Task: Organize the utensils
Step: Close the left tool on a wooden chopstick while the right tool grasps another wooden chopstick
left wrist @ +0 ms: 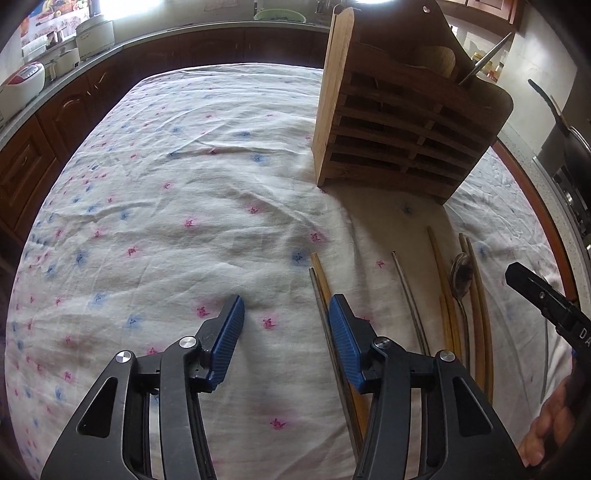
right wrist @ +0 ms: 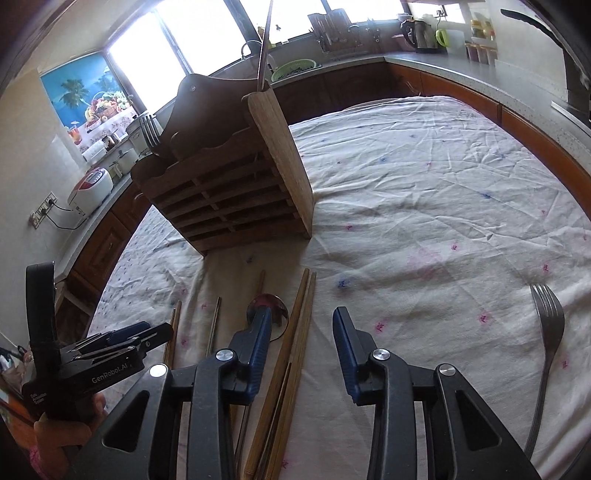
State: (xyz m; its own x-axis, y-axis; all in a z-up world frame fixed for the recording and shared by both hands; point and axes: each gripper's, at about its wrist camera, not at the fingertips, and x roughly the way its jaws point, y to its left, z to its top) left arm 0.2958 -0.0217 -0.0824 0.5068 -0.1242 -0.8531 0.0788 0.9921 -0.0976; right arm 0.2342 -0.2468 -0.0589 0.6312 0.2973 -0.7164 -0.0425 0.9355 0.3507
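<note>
A wooden utensil rack (left wrist: 402, 122) stands on the flowered tablecloth (left wrist: 184, 184); it also shows in the right wrist view (right wrist: 229, 195), with a fork (right wrist: 149, 129) and a metal chopstick (right wrist: 264, 44) standing in it. Wooden chopsticks (right wrist: 295, 332), metal chopsticks (left wrist: 410, 295) and a spoon (left wrist: 460, 277) lie in front of it. A fork (right wrist: 548, 332) lies to the right. My left gripper (left wrist: 286, 321) is open and empty, its right finger over a chopstick pair (left wrist: 319, 280). My right gripper (right wrist: 301, 339) is open and empty above the wooden chopsticks.
Kitchen counters (right wrist: 461, 62) with wooden cabinets (left wrist: 44, 125) run around the table. Rice cookers (left wrist: 22, 83) stand on the left counter, a kettle (right wrist: 415, 33) and jars on the far one. The right gripper's body (left wrist: 546, 299) shows at the left view's right edge.
</note>
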